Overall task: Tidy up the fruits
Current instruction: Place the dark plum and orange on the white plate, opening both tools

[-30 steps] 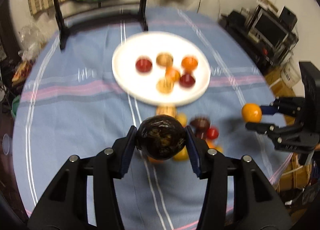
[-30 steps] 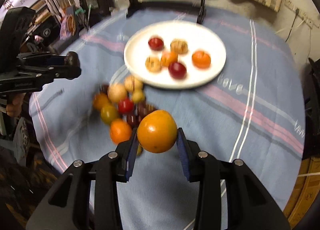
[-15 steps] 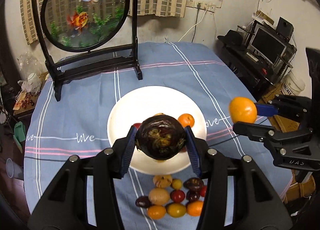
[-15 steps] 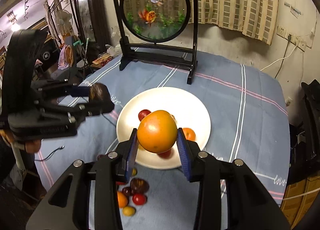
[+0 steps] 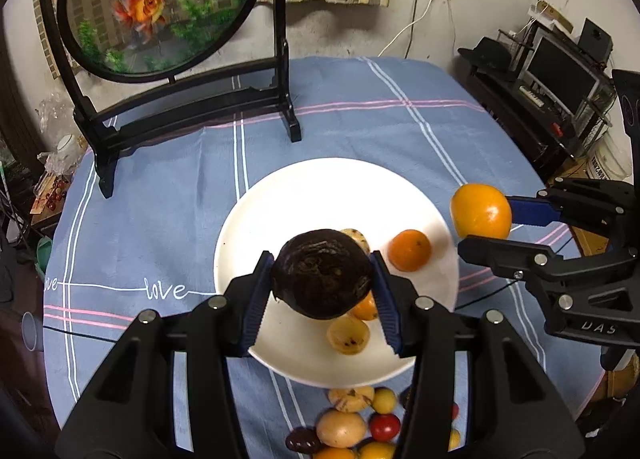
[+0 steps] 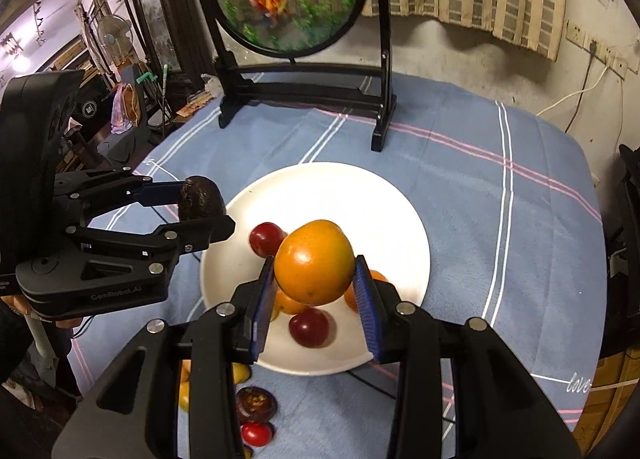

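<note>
My left gripper is shut on a dark brown fruit and holds it above the near left part of the white plate. My right gripper is shut on a large orange fruit above the plate. Each gripper shows in the other's view: the right one with the orange at the plate's right rim, the left one with the dark fruit at its left rim. Several small fruits lie on the plate, among them an orange one and two dark red ones.
A pile of small loose fruits lies on the blue cloth just in front of the plate. A round goldfish screen on a black stand stands at the table's far side. Shelves with electronics stand off the right edge.
Both grippers have moved forward over the plate with their fruits still held. The loose pile has dropped toward the bottom of both views.
</note>
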The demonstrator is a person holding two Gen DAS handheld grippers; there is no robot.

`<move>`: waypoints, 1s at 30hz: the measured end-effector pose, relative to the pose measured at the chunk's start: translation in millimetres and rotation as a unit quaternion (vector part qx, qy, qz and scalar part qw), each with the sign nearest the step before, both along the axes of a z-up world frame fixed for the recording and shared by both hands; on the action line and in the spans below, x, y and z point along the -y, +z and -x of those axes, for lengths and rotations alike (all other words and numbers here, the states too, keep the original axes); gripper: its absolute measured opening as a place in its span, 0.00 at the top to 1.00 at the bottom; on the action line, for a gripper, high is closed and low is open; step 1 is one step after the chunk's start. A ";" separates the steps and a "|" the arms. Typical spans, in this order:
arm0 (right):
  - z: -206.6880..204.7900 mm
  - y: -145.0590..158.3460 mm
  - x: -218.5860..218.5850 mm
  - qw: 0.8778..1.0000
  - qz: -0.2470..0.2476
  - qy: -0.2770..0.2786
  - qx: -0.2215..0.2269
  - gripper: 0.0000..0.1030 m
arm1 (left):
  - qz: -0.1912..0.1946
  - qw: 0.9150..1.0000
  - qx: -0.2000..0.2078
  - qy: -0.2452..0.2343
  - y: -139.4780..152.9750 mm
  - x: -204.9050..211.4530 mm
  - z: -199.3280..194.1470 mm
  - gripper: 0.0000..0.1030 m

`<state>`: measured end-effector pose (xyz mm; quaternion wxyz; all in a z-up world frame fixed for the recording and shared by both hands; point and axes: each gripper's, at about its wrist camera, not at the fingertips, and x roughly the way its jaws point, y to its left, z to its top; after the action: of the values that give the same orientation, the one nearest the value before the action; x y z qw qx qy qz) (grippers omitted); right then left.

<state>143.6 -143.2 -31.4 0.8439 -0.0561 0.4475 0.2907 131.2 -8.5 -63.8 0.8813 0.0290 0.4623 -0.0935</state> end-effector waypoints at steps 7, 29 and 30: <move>-26.9 -25.2 -0.9 1.000 0.012 -0.010 -0.023 0.63 | -0.014 1.000 -0.024 0.011 -25.8 -4.6 -25.7 0.52; -62.0 -61.1 0.2 0.997 0.017 -0.042 -0.062 0.43 | -0.015 0.998 -0.054 0.015 -59.9 -1.0 -57.1 0.41; -59.3 -58.5 2.5 0.997 0.016 -0.042 -0.061 0.43 | -0.017 0.998 -0.051 0.015 -58.2 -1.1 -55.8 0.41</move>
<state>202.9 -145.8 -89.9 0.8254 -0.0326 0.5050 0.2503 187.0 -7.5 -122.0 0.8572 0.0320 0.5087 -0.0736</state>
